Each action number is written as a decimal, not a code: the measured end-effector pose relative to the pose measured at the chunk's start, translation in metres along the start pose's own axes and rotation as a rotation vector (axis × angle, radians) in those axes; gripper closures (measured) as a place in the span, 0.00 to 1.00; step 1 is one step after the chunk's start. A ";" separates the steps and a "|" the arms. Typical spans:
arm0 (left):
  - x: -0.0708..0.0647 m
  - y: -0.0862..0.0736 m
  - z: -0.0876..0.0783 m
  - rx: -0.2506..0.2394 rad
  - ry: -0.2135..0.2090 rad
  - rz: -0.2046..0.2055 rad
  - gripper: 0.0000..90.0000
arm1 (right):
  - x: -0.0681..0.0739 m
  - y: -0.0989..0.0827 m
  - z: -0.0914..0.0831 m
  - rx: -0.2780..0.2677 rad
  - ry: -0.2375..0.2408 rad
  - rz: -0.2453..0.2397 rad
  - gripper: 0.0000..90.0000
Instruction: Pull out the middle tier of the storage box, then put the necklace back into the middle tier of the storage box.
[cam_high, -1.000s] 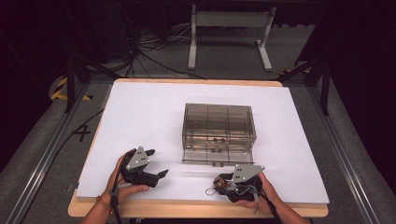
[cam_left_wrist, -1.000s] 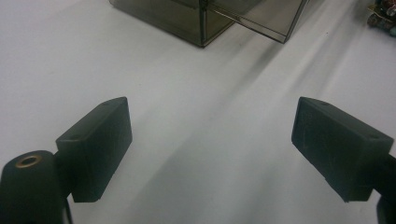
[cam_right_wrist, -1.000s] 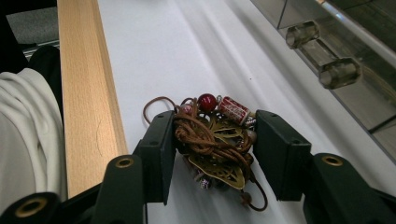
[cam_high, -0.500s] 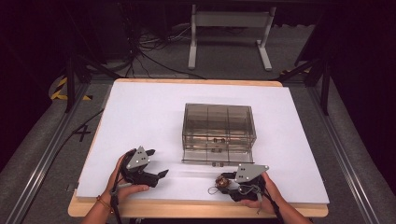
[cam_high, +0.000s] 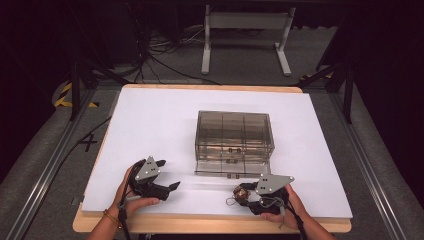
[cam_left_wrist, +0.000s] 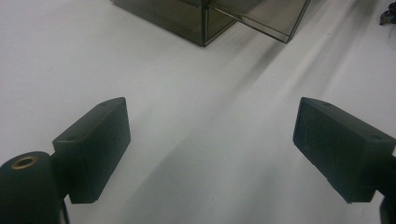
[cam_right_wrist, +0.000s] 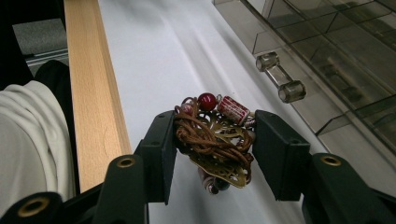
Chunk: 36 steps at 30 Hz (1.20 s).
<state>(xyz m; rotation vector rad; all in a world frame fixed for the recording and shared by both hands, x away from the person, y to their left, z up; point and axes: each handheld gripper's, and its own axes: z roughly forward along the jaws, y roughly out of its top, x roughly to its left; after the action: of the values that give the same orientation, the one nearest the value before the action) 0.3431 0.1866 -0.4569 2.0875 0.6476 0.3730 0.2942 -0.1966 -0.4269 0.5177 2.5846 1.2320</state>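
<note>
The right gripper (cam_right_wrist: 212, 144) is clenched on a tangle of brown cord, red beads and a brass leaf, a bracelet (cam_right_wrist: 215, 137) by the look of it, pinched between both black jaws. In the high view the bundle (cam_high: 241, 192) sits at the tip of the right gripper (cam_high: 250, 196), near the front edge of the white table (cam_high: 150, 125) and just in front of the smoky plastic drawer box (cam_high: 234, 135). Compared with a second ago, this gripper has drawn a little toward the person and the bracelet has come with it, so the grasp seems secure. A drawer (cam_right_wrist: 299, 60) with a clear handle stands pulled out beside it (likely where the bracelet goes or came from; I cannot tell which).

The left gripper (cam_left_wrist: 212, 140) is released, jaws wide apart over bare tabletop, and has stayed put near the front left.
</note>
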 end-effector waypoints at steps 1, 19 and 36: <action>0.000 0.000 0.000 0.001 0.000 -0.003 0.13 | 0.000 0.001 -0.001 -0.003 0.003 0.001 0.57; 0.001 0.000 0.000 0.000 -0.011 -0.013 0.13 | -0.001 0.015 -0.017 -0.035 -0.028 0.001 0.58; 0.002 0.000 0.000 -0.002 -0.019 -0.017 0.13 | -0.002 0.023 -0.029 -0.064 -0.055 0.005 0.58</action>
<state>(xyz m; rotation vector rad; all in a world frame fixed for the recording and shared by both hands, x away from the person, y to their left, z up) 0.3447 0.1879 -0.4573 2.0797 0.6538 0.3439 0.2903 -0.2043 -0.3912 0.5378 2.4910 1.2791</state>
